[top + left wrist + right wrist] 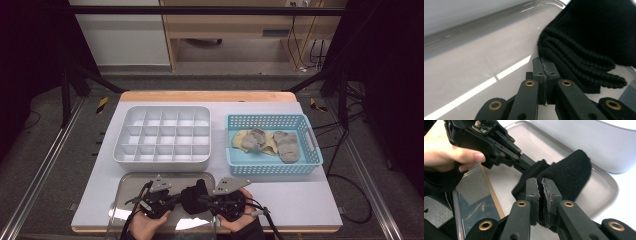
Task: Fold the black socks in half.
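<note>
We hold both tongs low over the metal tray [127,182], tips facing. L tongs [545,71] are clenched by the black sock [194,196]; R tongs [541,185] pinch it. No words to read.

Centre frame sits the divided organiser [162,135], the basket [272,145] right of it with socks [270,142] inside. Below the organiser lies the metal tray [130,187], and over it a bundled sock [194,196] between left gripper [172,200] and right gripper [207,200].
</note>
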Available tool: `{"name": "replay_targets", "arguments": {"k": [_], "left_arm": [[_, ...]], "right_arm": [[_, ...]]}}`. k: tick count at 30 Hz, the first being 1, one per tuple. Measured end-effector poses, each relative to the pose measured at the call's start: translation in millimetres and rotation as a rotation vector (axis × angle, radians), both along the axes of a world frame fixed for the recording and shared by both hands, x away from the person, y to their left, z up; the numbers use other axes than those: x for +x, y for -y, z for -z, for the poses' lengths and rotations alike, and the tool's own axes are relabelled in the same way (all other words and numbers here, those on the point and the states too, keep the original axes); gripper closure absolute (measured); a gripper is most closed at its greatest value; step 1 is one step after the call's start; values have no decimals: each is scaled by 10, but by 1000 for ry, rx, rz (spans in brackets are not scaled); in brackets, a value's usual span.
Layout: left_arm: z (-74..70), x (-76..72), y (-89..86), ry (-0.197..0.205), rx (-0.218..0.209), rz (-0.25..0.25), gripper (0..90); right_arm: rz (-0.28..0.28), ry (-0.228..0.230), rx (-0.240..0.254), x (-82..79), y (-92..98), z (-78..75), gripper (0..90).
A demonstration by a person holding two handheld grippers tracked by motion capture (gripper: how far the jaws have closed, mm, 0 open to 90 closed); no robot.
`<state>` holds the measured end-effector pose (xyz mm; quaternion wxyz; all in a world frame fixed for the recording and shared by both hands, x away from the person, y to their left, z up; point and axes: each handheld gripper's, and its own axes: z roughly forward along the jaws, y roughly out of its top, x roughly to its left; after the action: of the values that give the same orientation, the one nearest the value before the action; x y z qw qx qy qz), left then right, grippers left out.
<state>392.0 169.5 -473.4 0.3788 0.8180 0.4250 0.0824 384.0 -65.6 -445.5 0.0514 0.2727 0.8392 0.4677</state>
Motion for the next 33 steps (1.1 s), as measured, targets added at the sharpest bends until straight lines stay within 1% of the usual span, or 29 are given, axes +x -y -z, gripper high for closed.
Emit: {"name": "replay_targets", "arguments": {"k": [5,7,8,9,11,12,14,16,17,20,22,23,25,26,28,30,32,33], "left_arm": [[8,-7,-3,5,-2,5,893],[11,-6,-9,1,-9,6,893],[9,-5,-18,1,-6,2,893],[3,1,-39,2,-9,0,893],[-37,10,-92,8,-30,-16,892],[-79,17,-125,24,-37,-25,892],[-212,27,-193,62,-70,-34,892],[-327,34,-206,99,-88,-27,893],[-376,41,-196,110,-93,-17,893],[-498,76,-107,138,-94,21,893],[-560,100,-8,149,-96,47,893],[-579,112,48,157,-89,62,893],[-576,142,150,151,-70,84,892],[-551,166,214,142,-53,95,892],[-491,204,271,128,-26,99,892],[-424,217,271,111,-17,94,891],[-368,202,227,100,-8,85,891],[-344,185,198,102,-3,82,890]], "right_arm": [[-34,-15,-5,31,-188,55,838],[-54,-25,-17,39,-282,108,837],[-61,-27,-22,43,-314,135,837],[-61,-30,-25,46,-336,157,837],[-52,-37,-20,53,-350,171,837],[-53,-35,-22,53,-352,170,836],[-56,-26,-25,51,-355,173,836],[-57,-29,-27,52,-352,172,835],[-57,-32,-26,53,-351,170,835],[-53,-32,-33,50,-362,166,835],[-53,-31,-35,47,-369,165,834],[-53,-29,-36,46,-371,165,834],[-51,-32,-34,45,-373,165,834],[-51,-32,-34,45,-372,165,834],[-48,-34,-35,40,-370,161,833],[-49,-32,-35,35,-364,159,832],[-53,-37,-39,32,-345,151,832],[-57,-37,-42,33,-328,143,831]]}}
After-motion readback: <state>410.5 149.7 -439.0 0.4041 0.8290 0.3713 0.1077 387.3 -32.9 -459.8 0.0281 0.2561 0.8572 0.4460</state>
